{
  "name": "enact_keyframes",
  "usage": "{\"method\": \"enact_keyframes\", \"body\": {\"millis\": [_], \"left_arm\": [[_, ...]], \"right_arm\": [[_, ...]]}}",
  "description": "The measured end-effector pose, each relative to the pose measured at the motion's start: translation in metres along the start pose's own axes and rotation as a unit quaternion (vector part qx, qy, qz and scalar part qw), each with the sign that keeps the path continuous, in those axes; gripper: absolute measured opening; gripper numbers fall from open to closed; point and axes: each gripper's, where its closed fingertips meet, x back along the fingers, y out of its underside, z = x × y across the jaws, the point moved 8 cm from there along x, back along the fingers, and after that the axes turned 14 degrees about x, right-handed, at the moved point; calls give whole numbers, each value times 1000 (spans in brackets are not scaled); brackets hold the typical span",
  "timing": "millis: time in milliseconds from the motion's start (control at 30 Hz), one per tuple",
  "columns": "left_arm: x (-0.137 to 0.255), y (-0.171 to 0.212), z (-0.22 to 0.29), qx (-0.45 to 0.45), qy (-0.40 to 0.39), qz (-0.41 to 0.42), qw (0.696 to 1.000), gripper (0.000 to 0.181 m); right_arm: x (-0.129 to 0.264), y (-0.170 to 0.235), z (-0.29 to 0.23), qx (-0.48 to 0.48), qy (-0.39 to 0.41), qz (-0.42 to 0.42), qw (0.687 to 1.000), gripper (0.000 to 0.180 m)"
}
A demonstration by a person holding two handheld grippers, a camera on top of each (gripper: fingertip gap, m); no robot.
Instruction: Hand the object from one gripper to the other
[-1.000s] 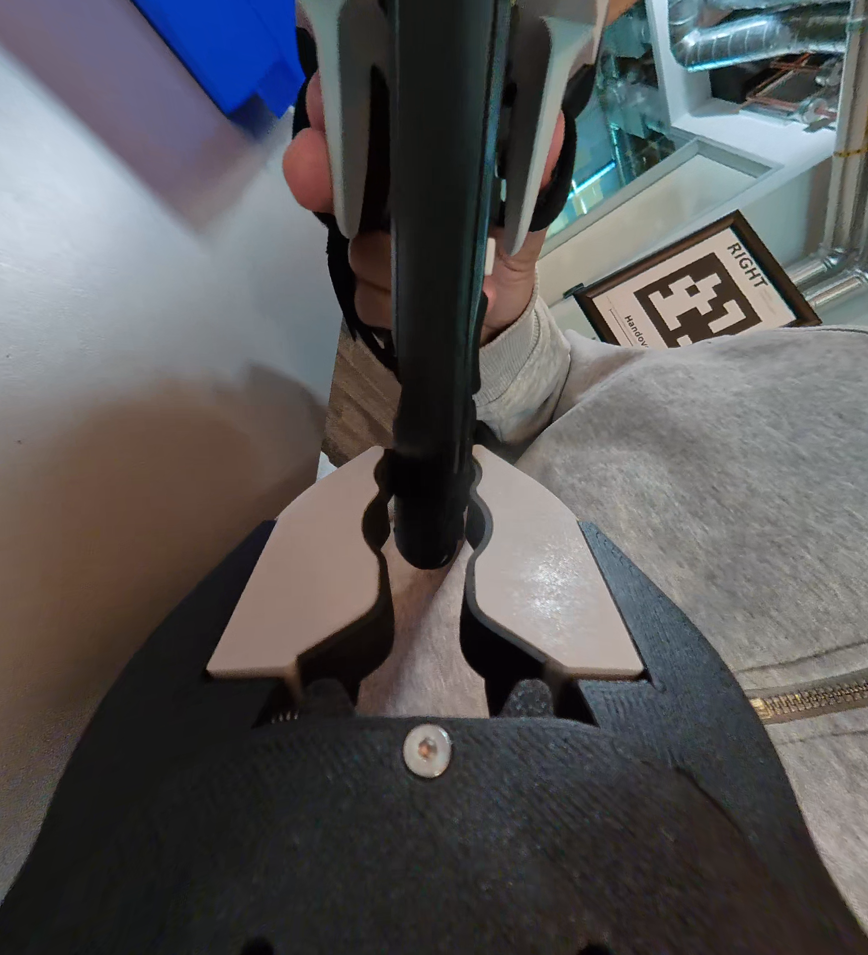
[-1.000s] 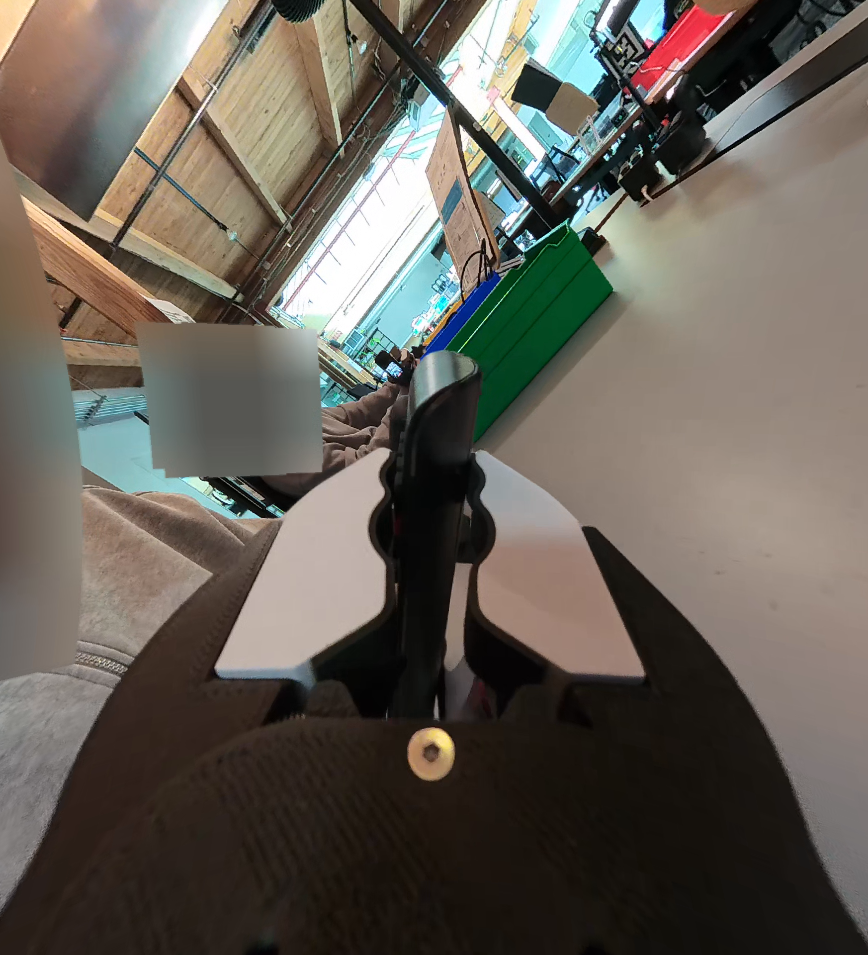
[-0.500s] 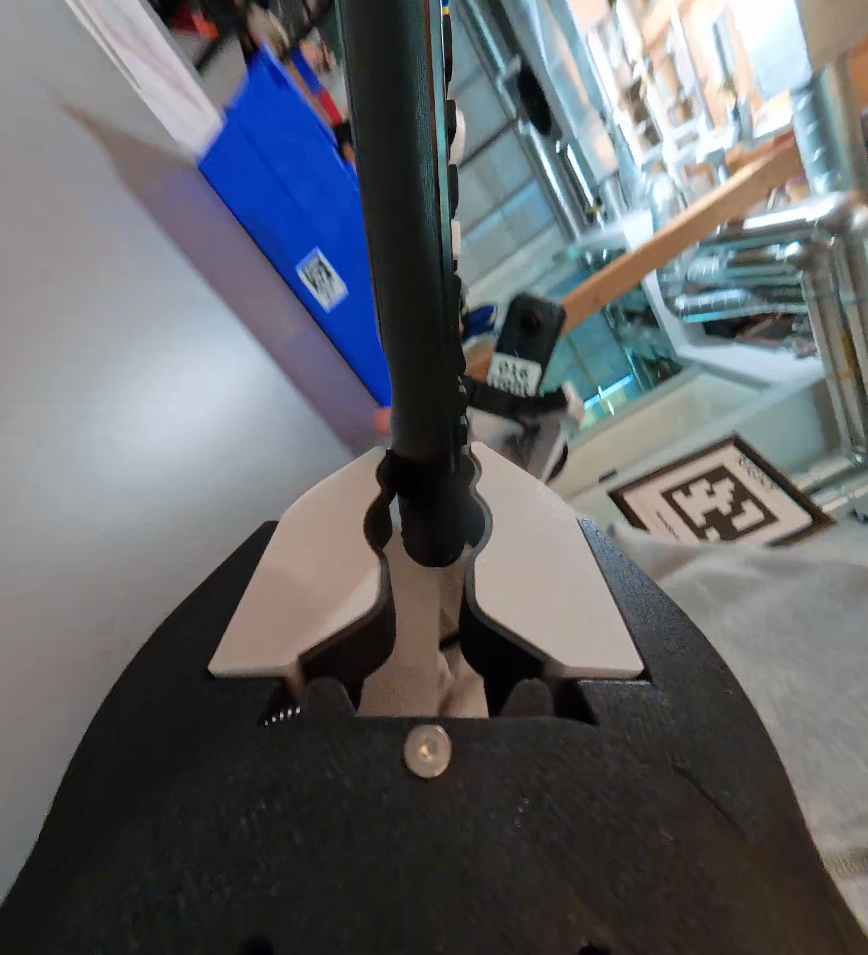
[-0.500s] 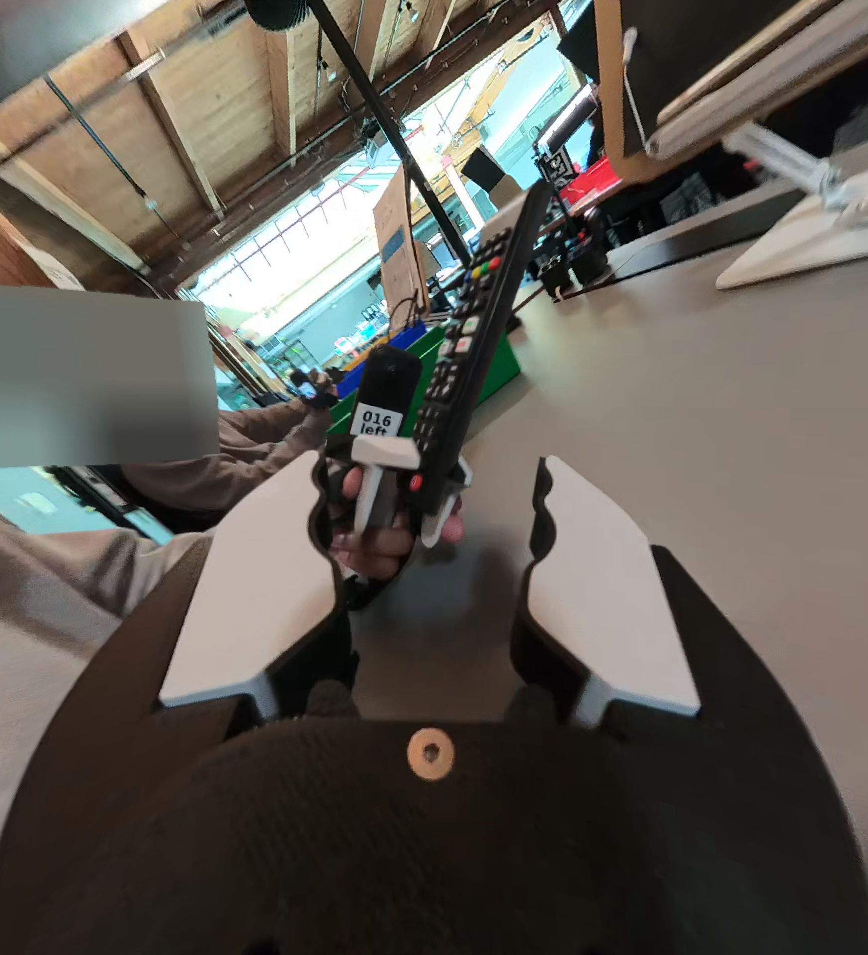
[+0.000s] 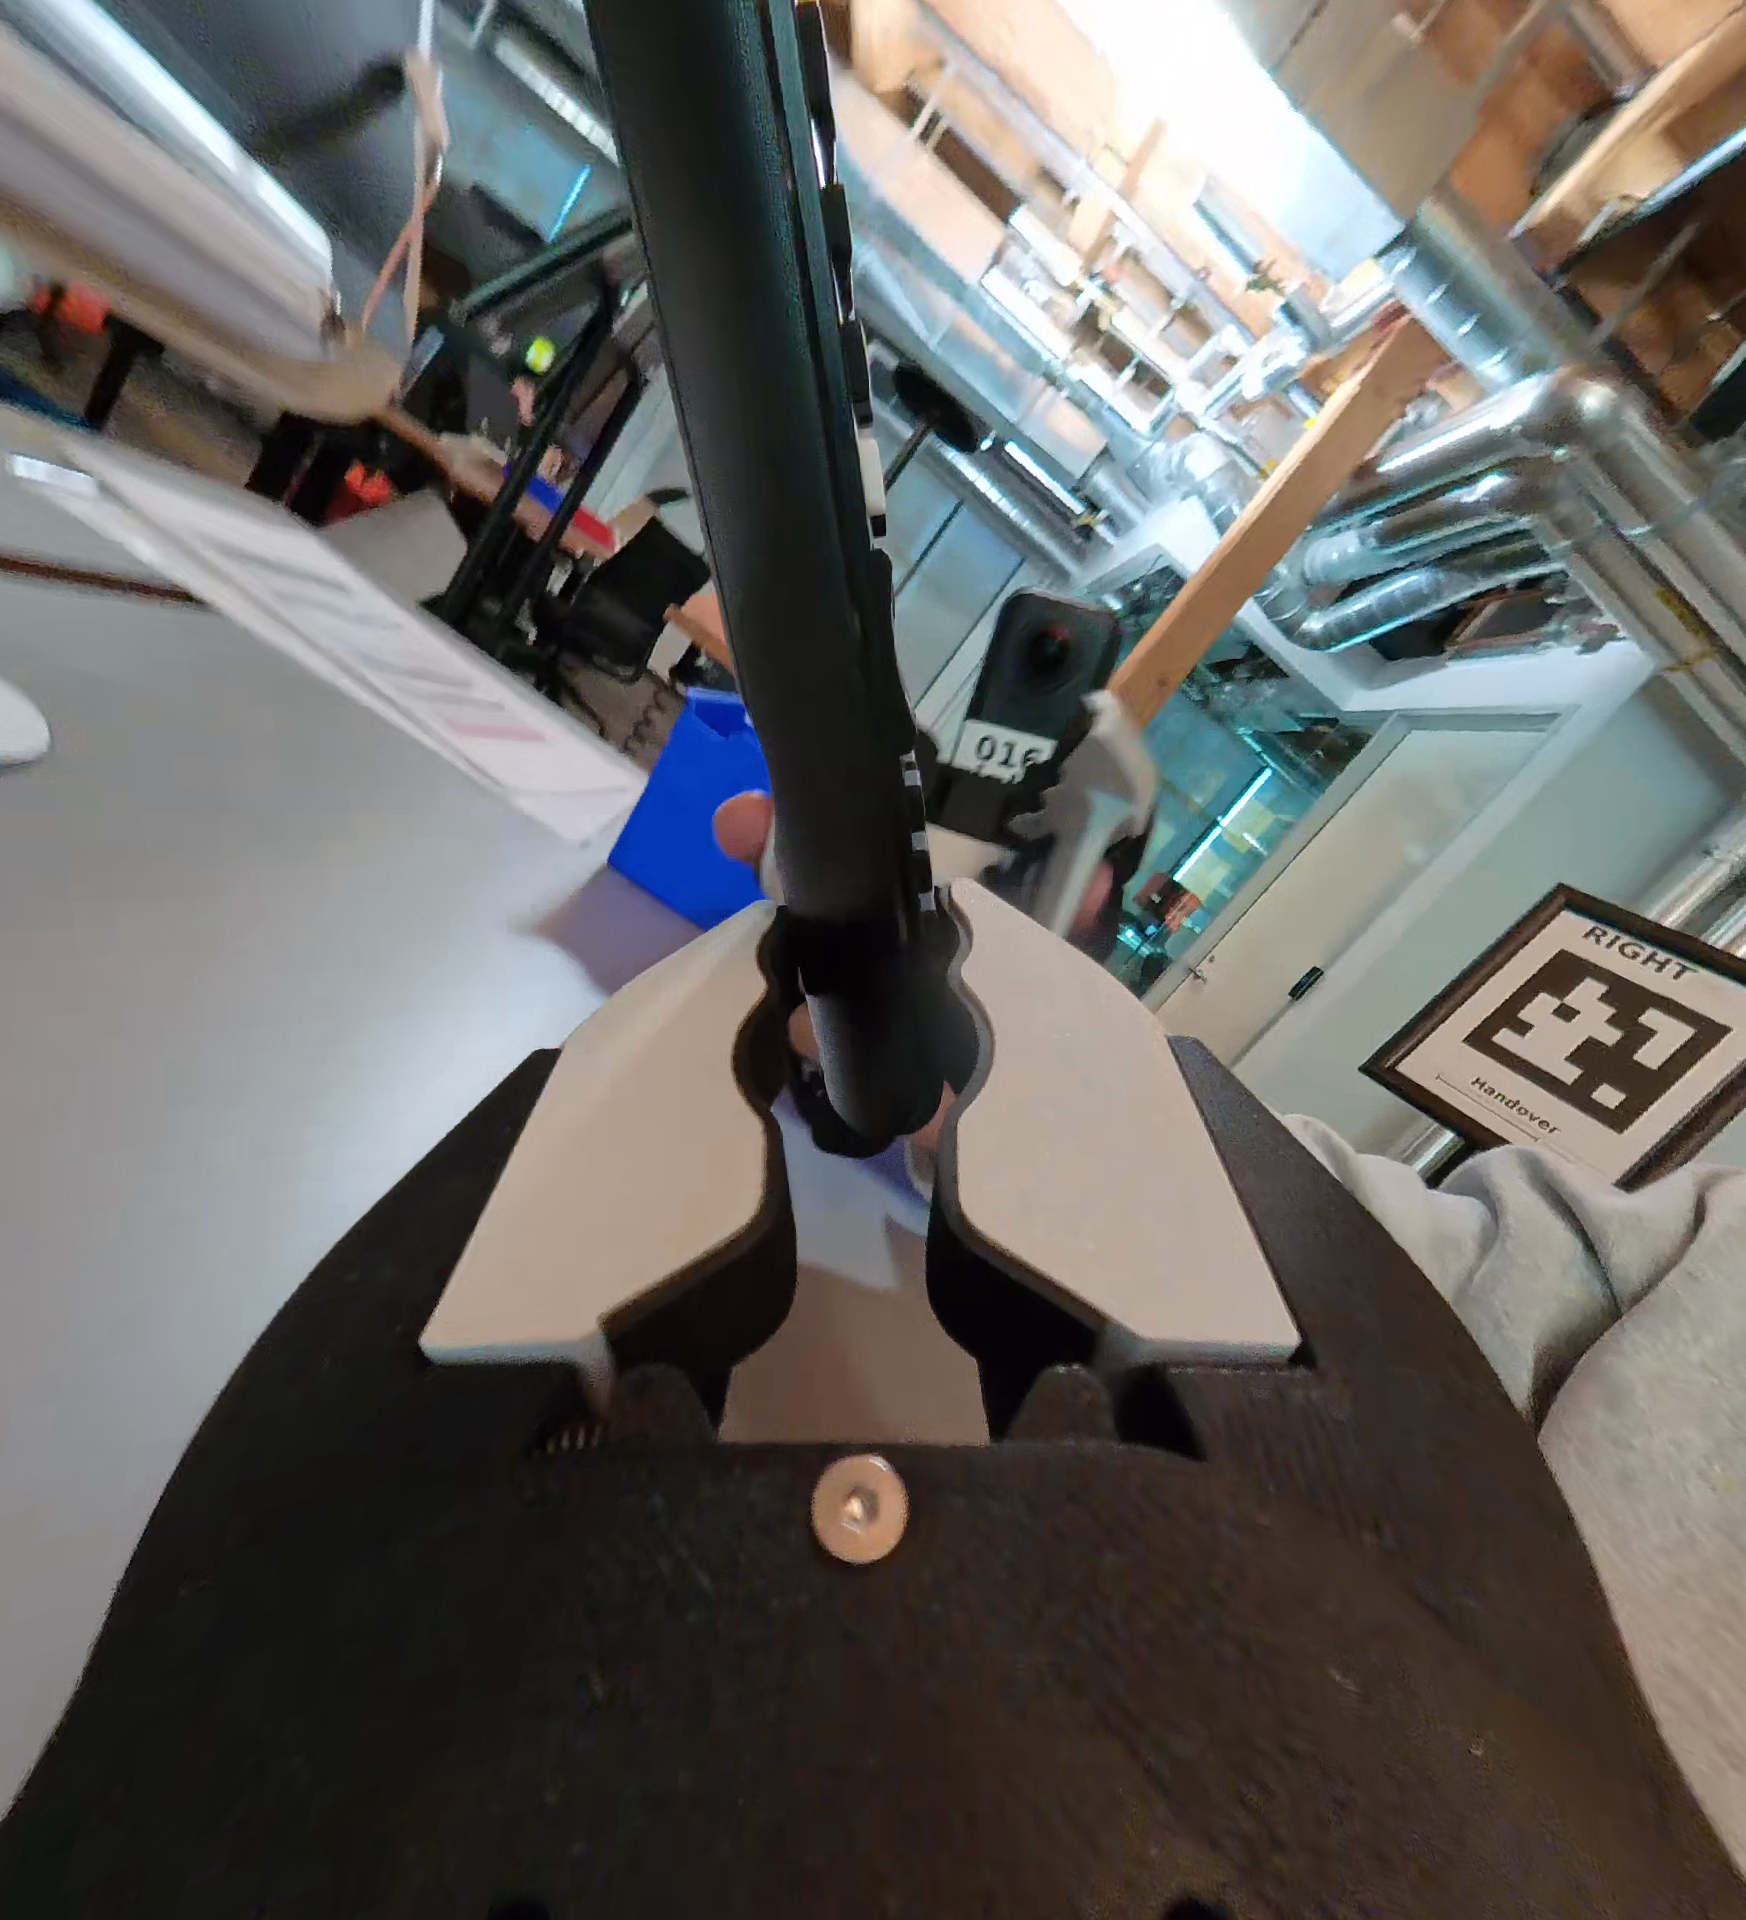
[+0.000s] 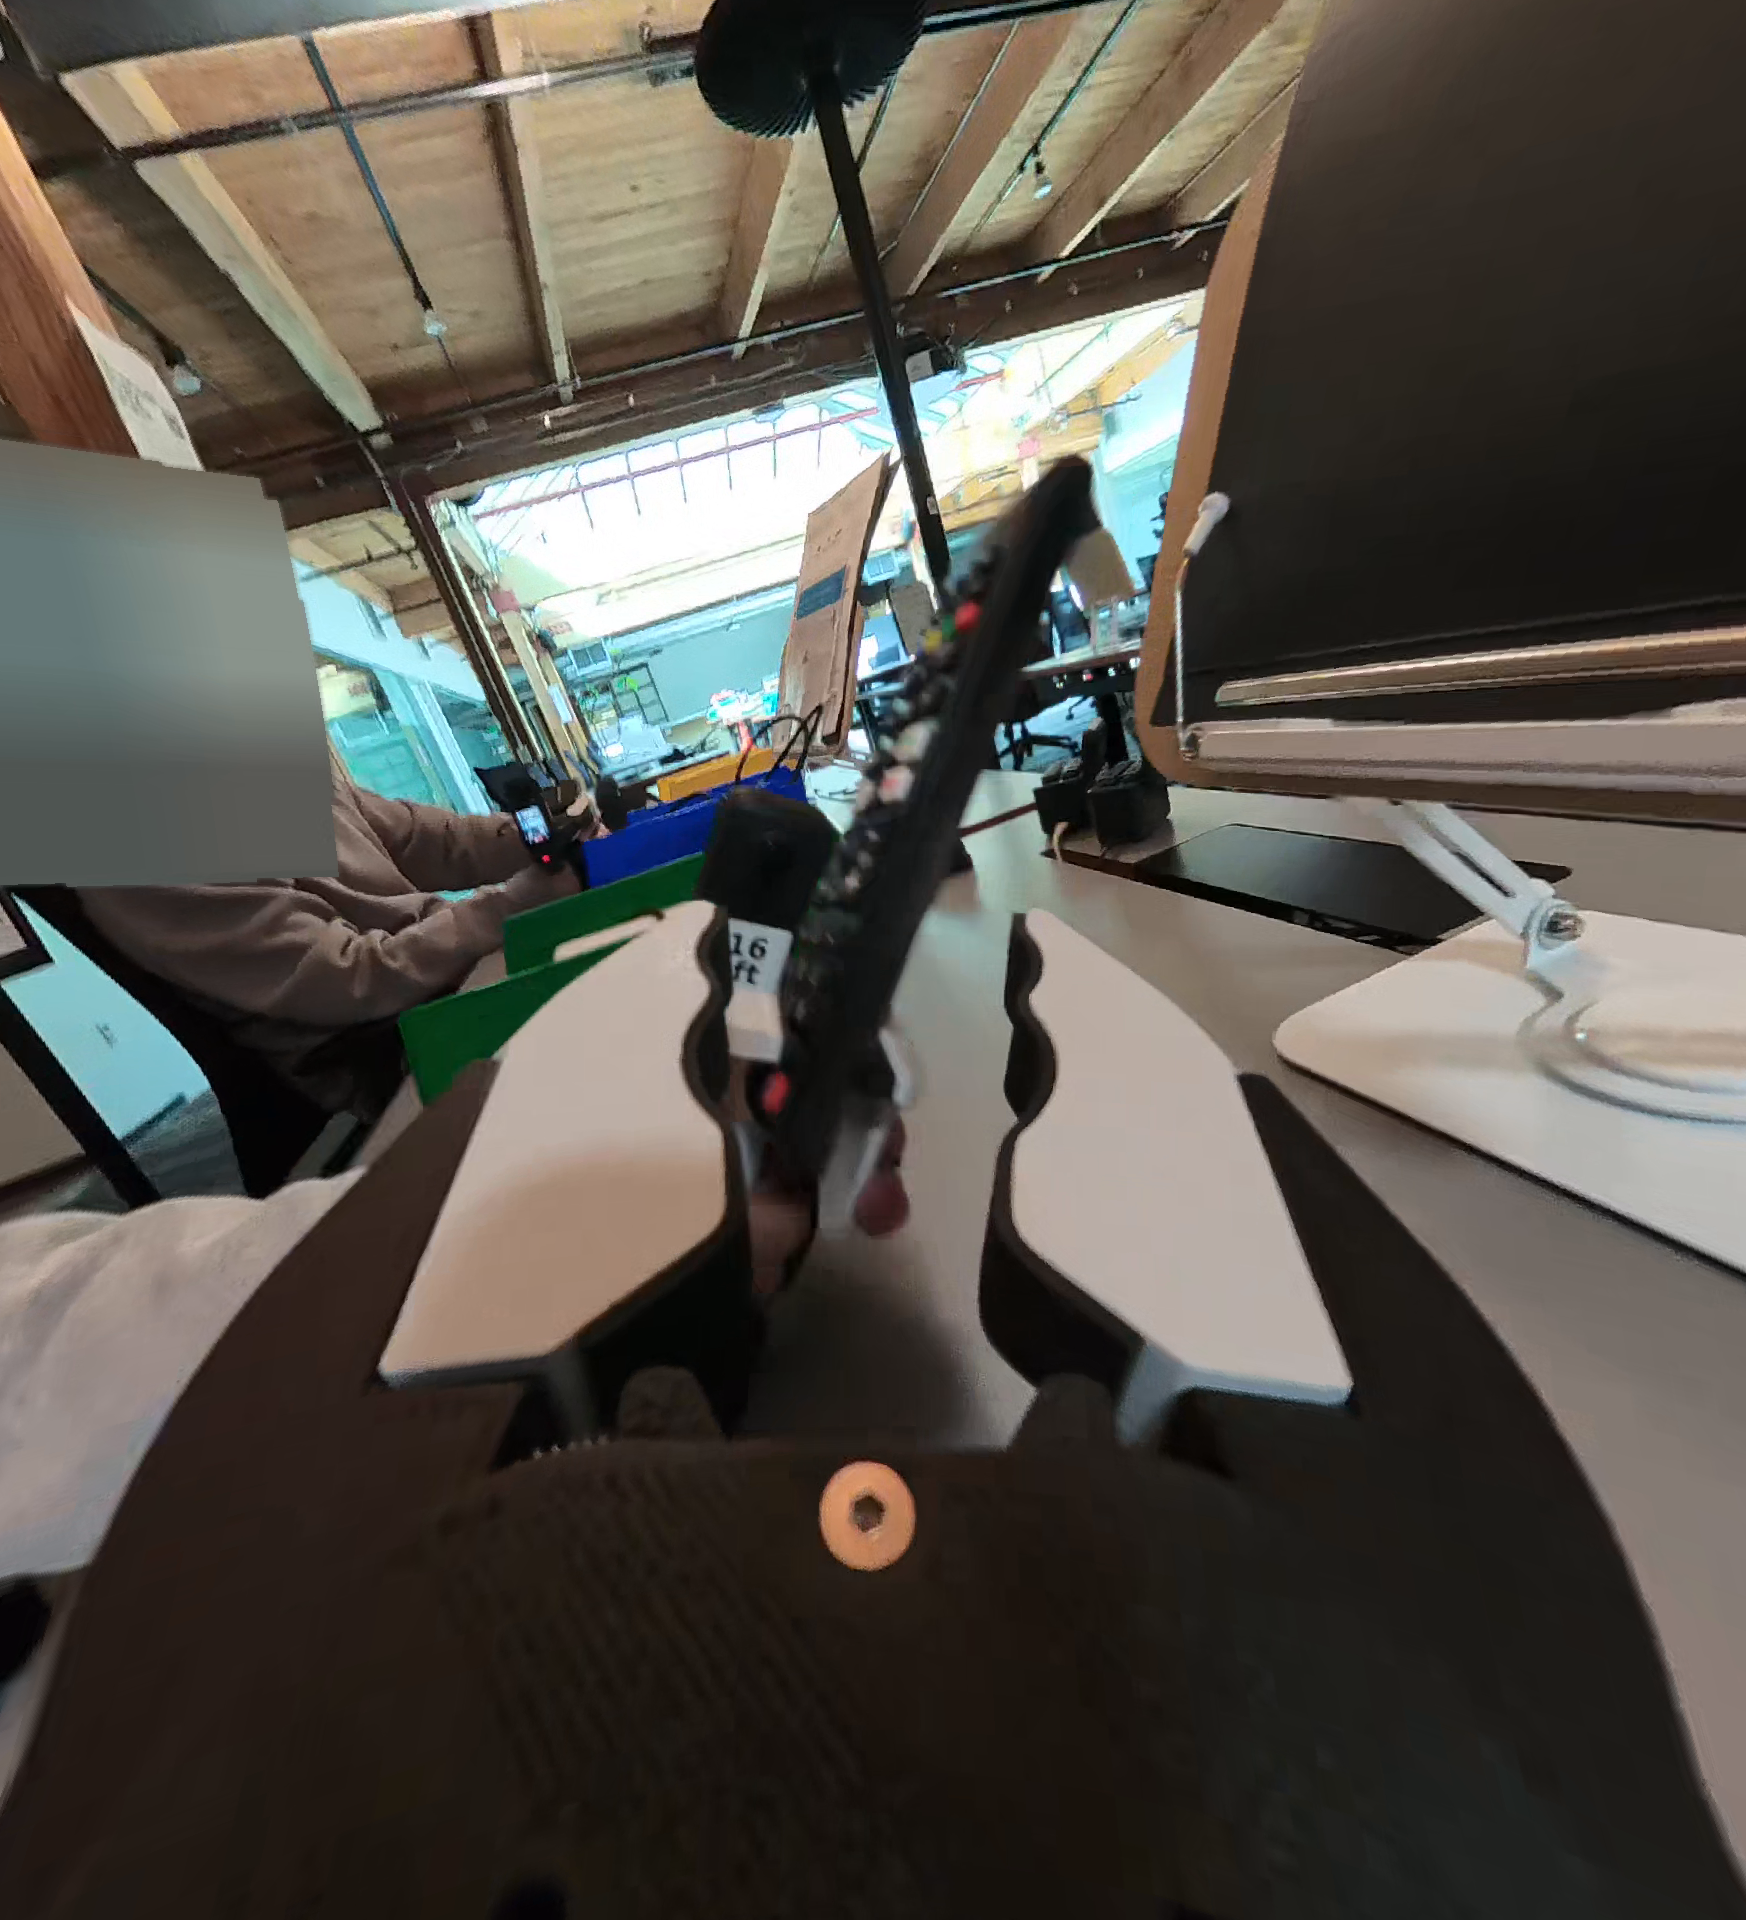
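A long black remote control [image 5: 786,540] with coloured buttons stands upright in my left gripper [image 5: 864,935], which is shut on its lower end. In the right wrist view the remote [image 6: 952,748] leans to the right, held by the left gripper [image 6: 817,1081] a short way ahead. My right gripper [image 6: 864,935] is open and empty, its jaws spread wide on either side of that sight and touching nothing. One of its fingers [image 5: 1108,800] shows behind the remote in the left wrist view.
A grey table [image 5: 173,1039] lies below. A monitor [image 6: 1523,364] on a white base [image 6: 1575,1091] stands at the right. Green bins [image 6: 557,935] and a blue bin [image 5: 692,821] sit farther off. A framed marker sign [image 5: 1596,1039] and a seated person's sleeve [image 6: 329,935] are nearby. Spacing between my two grippers at the tips: around 5 cm.
One second ago both grippers were shut on the remote. The right gripper has opened and drawn back; the left gripper has swung away with the remote in it.
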Motion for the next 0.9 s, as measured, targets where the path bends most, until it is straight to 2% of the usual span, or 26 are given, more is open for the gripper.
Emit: {"method": "enact_keyframes", "body": {"millis": [133,200,233,300,433,633,733,800,900], "left_arm": [[5,-22,2,-34,16,19,999,25],[13,-22,5,-67,-22,-7,998,26],[19,-20,6,-79,-44,-17,996,25],[25,-21,6,-94,-79,-27,992,25],[26,-20,6,-116,-102,-45,987,25],[8,-2,-8,-101,-106,-97,984,25],[-2,6,-4,-104,-86,-116,984,25],[-8,10,-3,-106,-83,-127,983,25],[-10,12,-2,-101,-76,-124,984,25]], "right_arm": [[0,2,27,29,-15,-6,999,47],[4,6,37,27,-13,19,999,46],[4,9,40,10,-17,19,1000,53],[5,15,40,-27,-46,2,999,49],[5,19,37,-67,-55,31,996,52],[-10,21,17,-41,-85,-17,995,56],[-18,22,11,-41,-86,-41,995,46],[-19,25,8,-32,-96,-58,993,30],[-19,24,6,-42,-107,-55,992,26]]}}
